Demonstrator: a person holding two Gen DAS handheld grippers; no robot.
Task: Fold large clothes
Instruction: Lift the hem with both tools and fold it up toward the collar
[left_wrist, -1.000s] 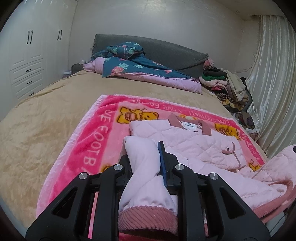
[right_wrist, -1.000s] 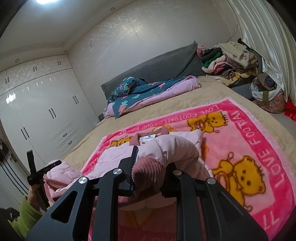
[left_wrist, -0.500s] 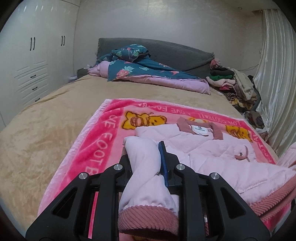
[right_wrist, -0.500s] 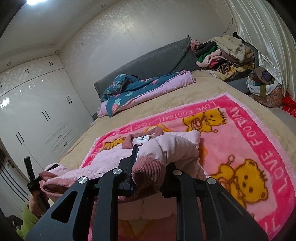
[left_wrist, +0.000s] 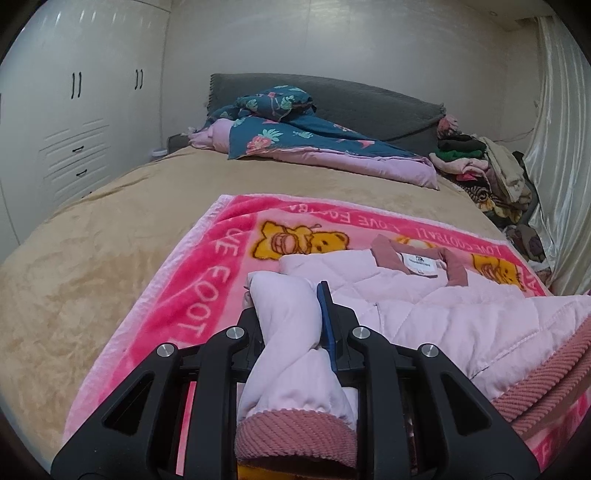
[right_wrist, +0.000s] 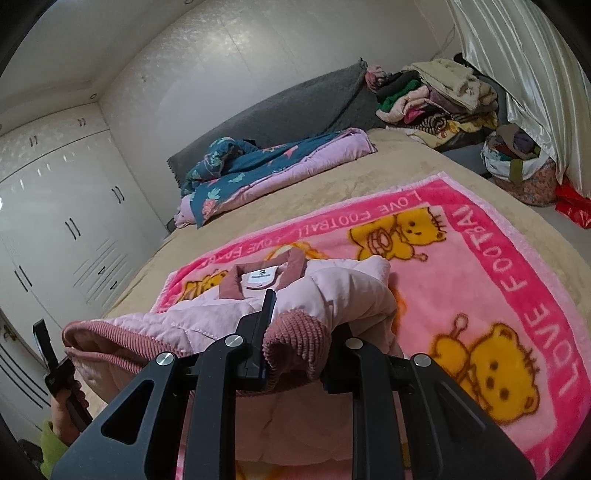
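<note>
Two hand-held grippers each grasp a part of the same garment. The left hand-held gripper (left_wrist: 291, 314) is clenched on a bunched sleeve of the pink quilted jacket (left_wrist: 424, 306), with the ribbed cuff (left_wrist: 295, 435) hanging back toward the camera. The right hand-held gripper (right_wrist: 299, 332) is clamped on the jacket's other ribbed cuff (right_wrist: 295, 339), with padded sleeve fabric bulging beyond its jaws.

From both grippers the jacket's body lies ahead on the pink bear blanket (right_wrist: 480, 277), which is spread over the tan bed (left_wrist: 110, 240). The collar and label (left_wrist: 421, 263) lie at the far end, so the garment's long axis runs away from the grippers toward the grey headboard (left_wrist: 351, 99). Its ribbed hem (right_wrist: 107, 332) is lifted at the near edge, between the two grippers.

Neither hand looks clearly nearer the collar; they flank the jacket, each tilted somewhat downward. In the right wrist view, the person's left hand (right_wrist: 66, 406), in a green sleeve, shows low at the left.

The coming move likely carries the sleeves and hem forward over the jacket's body.
</note>
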